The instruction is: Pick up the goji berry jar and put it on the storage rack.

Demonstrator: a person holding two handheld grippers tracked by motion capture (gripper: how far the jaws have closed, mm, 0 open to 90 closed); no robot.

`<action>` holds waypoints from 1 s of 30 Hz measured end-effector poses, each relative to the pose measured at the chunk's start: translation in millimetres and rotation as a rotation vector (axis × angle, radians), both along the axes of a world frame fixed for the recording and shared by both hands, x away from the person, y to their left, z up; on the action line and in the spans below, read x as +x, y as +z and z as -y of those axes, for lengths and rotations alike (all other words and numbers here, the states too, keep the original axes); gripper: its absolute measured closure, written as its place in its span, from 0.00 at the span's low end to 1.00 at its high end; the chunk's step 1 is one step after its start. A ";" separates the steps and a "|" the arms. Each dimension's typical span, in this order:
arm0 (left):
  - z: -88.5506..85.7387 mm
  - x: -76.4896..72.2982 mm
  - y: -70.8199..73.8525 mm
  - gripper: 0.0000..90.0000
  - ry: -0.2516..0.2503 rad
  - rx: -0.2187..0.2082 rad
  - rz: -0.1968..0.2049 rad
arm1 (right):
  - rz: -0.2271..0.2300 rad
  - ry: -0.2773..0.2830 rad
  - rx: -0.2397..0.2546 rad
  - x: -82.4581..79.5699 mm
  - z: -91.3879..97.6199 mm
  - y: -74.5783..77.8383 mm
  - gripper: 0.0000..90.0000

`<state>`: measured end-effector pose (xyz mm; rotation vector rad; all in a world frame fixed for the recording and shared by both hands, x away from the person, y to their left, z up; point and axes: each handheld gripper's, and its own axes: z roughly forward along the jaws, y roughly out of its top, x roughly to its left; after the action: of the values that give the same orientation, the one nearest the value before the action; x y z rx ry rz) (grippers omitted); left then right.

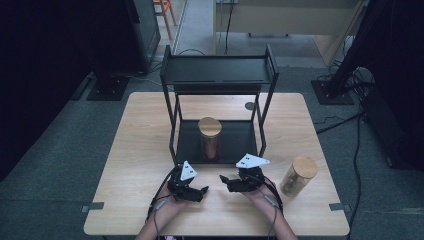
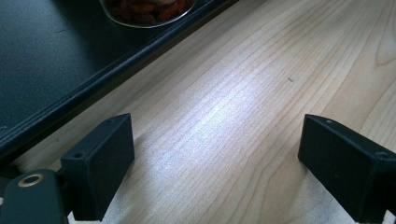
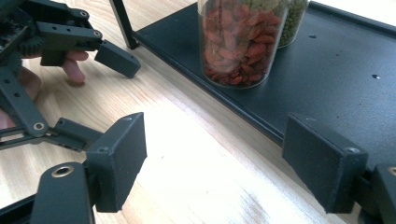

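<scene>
A glass jar of red dried berries with a wooden lid stands on the lower shelf of a black two-tier rack. Its base shows in the left gripper view and its body in the right gripper view. A jar of green contents stands behind it. My left gripper rests open on the wood before the shelf edge, empty. My right gripper is open too, empty, facing the berry jar. The left gripper also appears at the upper left of the right gripper view.
A second wooden-lidded jar stands on the table to the right of my right hand. The rack's lower shelf has bare room right of the jars. Rack posts rise at its corners. Cables trail across the floor.
</scene>
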<state>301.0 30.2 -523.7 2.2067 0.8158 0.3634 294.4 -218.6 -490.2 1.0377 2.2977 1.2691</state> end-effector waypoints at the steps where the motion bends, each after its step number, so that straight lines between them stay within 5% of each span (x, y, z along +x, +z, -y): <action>1: 0.0 0.0 0.0 0.12 0.000 0.000 0.000 | 0.000 0.003 0.000 -0.8 0.9 0.5 0.24; 8: -0.1 -0.3 0.0 0.12 0.002 0.002 0.001 | 0.014 0.022 -0.041 -9.0 4.9 -0.5 0.24; 30: -0.1 -0.3 0.0 0.12 0.002 0.002 0.001 | 0.007 0.040 -0.023 -21.3 21.8 -2.4 0.24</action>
<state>300.6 30.3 -523.6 2.2075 0.8178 0.3669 273.1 -240.4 -492.7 0.9825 2.3339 1.2562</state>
